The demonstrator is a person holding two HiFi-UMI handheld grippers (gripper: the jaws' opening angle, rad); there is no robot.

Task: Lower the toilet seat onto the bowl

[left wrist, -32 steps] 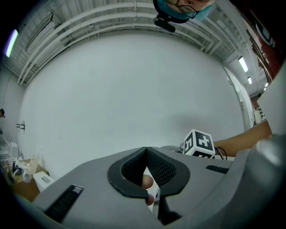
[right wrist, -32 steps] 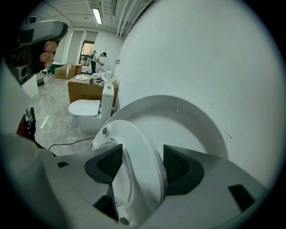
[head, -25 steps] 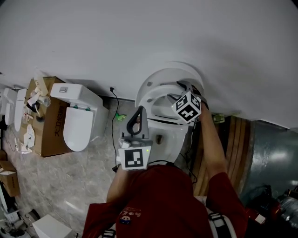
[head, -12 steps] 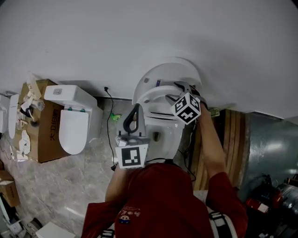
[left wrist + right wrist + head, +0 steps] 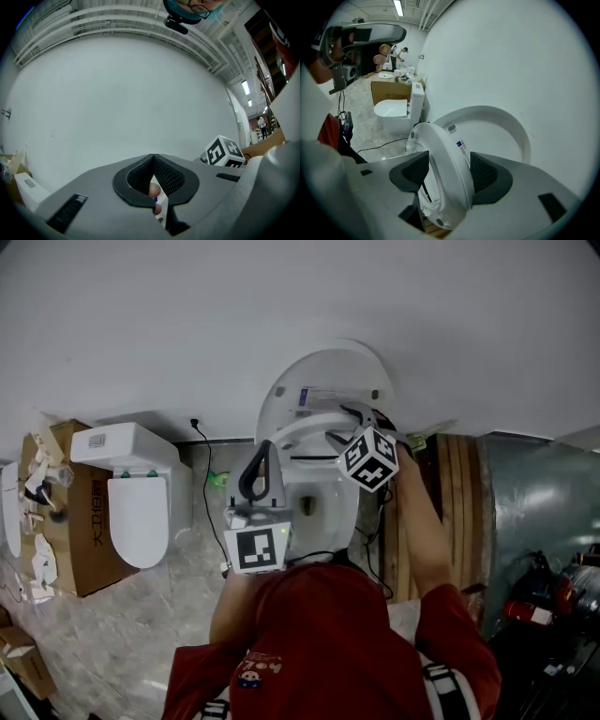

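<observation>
White wall backs the toilet, lid (image 5: 328,371) upright against it. Right gripper (image 5: 343,426) clamps the right rim of the toilet seat (image 5: 440,145), which is half tilted; bowl (image 5: 323,507) lies below, nearer. Left gripper (image 5: 153,158) closed, empty, at near left.

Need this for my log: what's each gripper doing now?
Left gripper: jaws closed, empty.
Right gripper: jaws closed on the white plastic oval toilet seat.
</observation>
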